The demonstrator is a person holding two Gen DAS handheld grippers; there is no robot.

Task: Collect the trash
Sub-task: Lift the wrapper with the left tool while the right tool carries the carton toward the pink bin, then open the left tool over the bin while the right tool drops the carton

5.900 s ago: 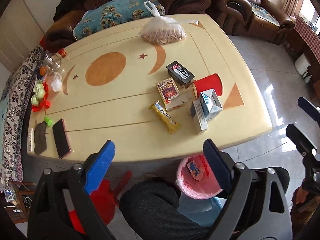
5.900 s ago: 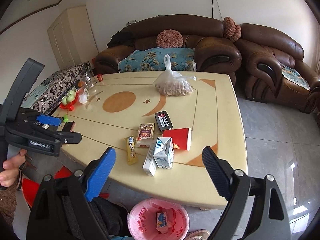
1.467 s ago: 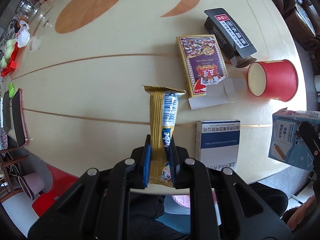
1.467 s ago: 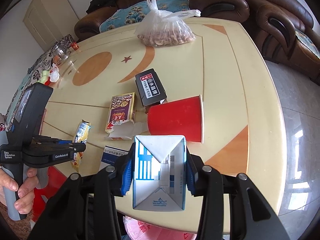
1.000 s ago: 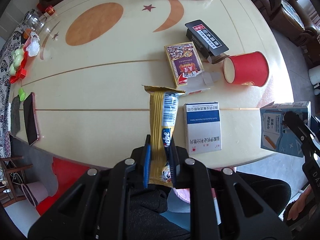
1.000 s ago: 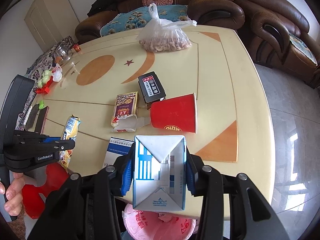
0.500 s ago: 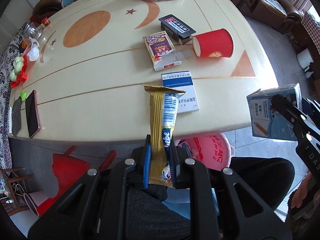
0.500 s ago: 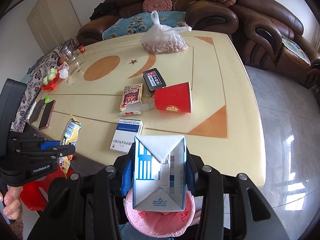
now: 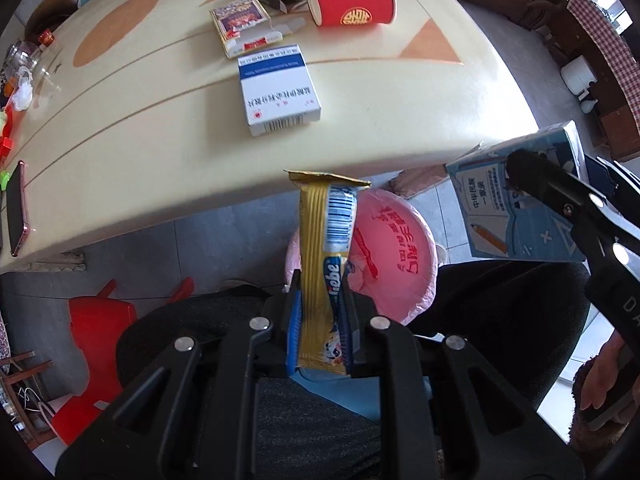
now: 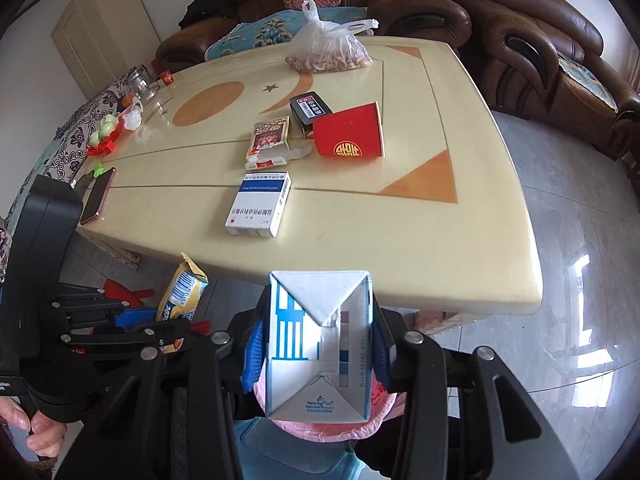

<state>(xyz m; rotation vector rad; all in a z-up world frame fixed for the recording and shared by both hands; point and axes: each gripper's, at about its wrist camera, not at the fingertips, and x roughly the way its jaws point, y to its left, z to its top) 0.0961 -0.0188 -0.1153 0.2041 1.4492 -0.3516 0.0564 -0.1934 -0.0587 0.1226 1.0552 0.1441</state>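
Note:
My left gripper [image 9: 320,320] is shut on a gold snack wrapper [image 9: 326,248] and holds it off the table's front edge, over the near-left rim of the pink-lined trash bin [image 9: 394,256]. My right gripper [image 10: 316,344] is shut on a blue and white milk carton [image 10: 318,344], held just above the pink bin [image 10: 320,426]. The carton also shows in the left wrist view [image 9: 516,200]. The wrapper also shows in the right wrist view [image 10: 182,292]. On the table lie a white and blue box [image 10: 260,204], a red paper cup [image 10: 350,132] on its side, a purple card box [image 10: 270,136] and a black box [image 10: 310,110].
The cream table [image 10: 400,216] also holds a bag of nuts [image 10: 328,52], a phone [image 10: 98,196], a glass jar [image 10: 142,80] and small toys on its left side. A red stool [image 9: 96,336] stands on the floor at the left. Brown sofas [image 10: 520,52] stand behind the table.
Both grippers have pulled back off the table and come down toward the pink bin, each with its item still held. The bin now looks larger and closer.

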